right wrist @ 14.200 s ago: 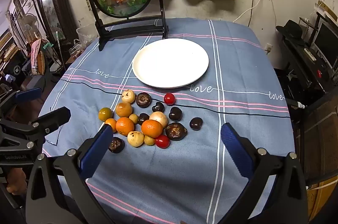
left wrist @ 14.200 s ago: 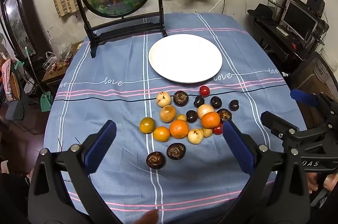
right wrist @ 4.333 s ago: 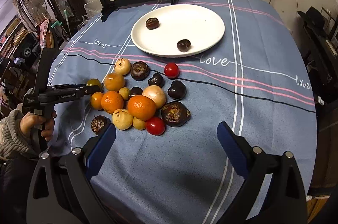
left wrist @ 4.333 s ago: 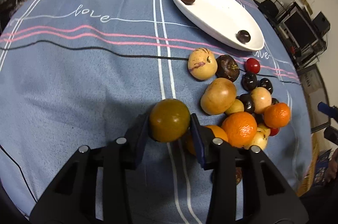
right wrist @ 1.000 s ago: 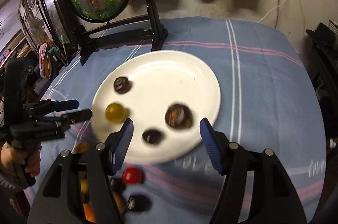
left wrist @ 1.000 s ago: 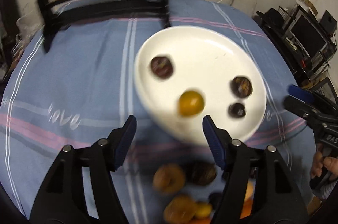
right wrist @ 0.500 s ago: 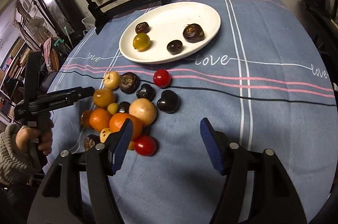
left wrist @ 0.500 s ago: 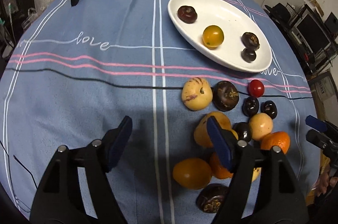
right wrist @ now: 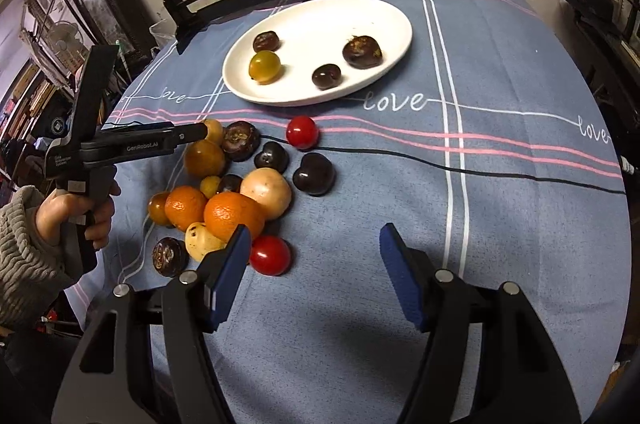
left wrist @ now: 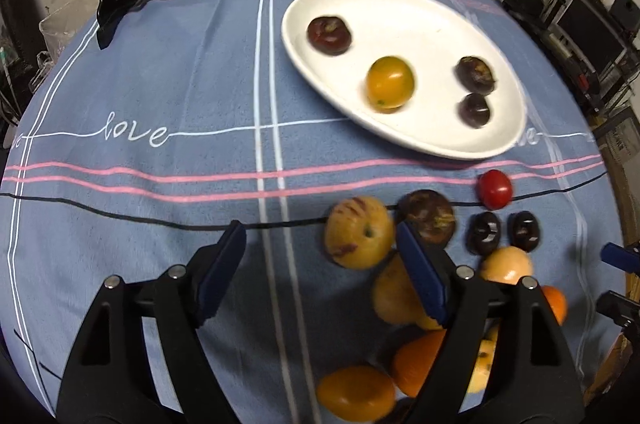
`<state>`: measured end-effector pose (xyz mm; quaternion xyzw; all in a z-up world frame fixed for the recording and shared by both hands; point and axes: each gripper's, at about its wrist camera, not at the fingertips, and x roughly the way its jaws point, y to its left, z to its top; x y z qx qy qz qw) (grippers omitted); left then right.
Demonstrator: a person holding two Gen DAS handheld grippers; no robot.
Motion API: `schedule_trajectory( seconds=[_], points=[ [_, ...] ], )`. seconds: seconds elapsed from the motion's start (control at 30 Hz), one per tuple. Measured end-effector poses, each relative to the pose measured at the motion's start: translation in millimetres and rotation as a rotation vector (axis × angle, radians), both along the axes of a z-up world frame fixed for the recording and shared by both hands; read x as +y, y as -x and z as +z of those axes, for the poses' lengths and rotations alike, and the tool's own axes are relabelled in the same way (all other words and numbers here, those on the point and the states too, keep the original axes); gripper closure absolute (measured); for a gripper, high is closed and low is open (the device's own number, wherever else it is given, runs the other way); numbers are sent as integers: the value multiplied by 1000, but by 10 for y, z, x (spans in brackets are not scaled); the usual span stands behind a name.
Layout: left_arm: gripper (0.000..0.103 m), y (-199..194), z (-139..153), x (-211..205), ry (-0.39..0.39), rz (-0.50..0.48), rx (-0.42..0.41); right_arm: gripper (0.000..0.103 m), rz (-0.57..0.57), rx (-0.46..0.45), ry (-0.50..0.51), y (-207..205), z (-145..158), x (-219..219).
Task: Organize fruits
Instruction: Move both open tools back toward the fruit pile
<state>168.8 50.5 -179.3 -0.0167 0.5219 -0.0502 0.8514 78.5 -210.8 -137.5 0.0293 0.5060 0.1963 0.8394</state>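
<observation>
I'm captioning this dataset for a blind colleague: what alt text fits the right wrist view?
A white plate on a blue tablecloth holds three dark fruits and one yellow-green fruit; a pile of oranges, red tomatoes and dark fruits lies nearer. The open right tool fills the foreground, and the open left tool reaches the pile from the left.

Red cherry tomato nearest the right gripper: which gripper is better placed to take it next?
Right. The right gripper, open and empty, sits beside the red cherry tomato; the left gripper, also open, hovers over the pile's far side.

The cloth point(right wrist: 500, 184) is blue with white, pink and black stripes. The plate point(right wrist: 384, 12) is white. Oranges point(right wrist: 234, 216) are orange, tomatoes point(right wrist: 302, 131) red, pads point(right wrist: 230, 276) blue.
</observation>
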Motion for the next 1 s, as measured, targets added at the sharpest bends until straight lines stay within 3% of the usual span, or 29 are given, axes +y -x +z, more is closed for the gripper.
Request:
schedule_trajectory(
  seconds=[0.1,0.3,0.47,0.67,0.87,0.93,1.0],
  points=[
    [18,-31,-27,71,21,-1,4,36,8,10,6,-10,-18,22],
    [19,133,67,308,-42,53,-26,36,18,12,6,-42,-28,53],
    [20,275,126,619,16,133,-22,36,30,16,2,-52,-31,79],
    [20,191,143,247,10,21,-32,36,47,20,8,-54,-26,118],
    [21,35,9,16,21,-30,-6,36,22,30,12,-34,-50,48],
    [24,-21,-29,21,39,-40,11,36,8,32,10,-36,-54,20],
    [35,-69,-71,31,92,-60,31,36,-3,35,8,-38,-61,-2]
  ],
)
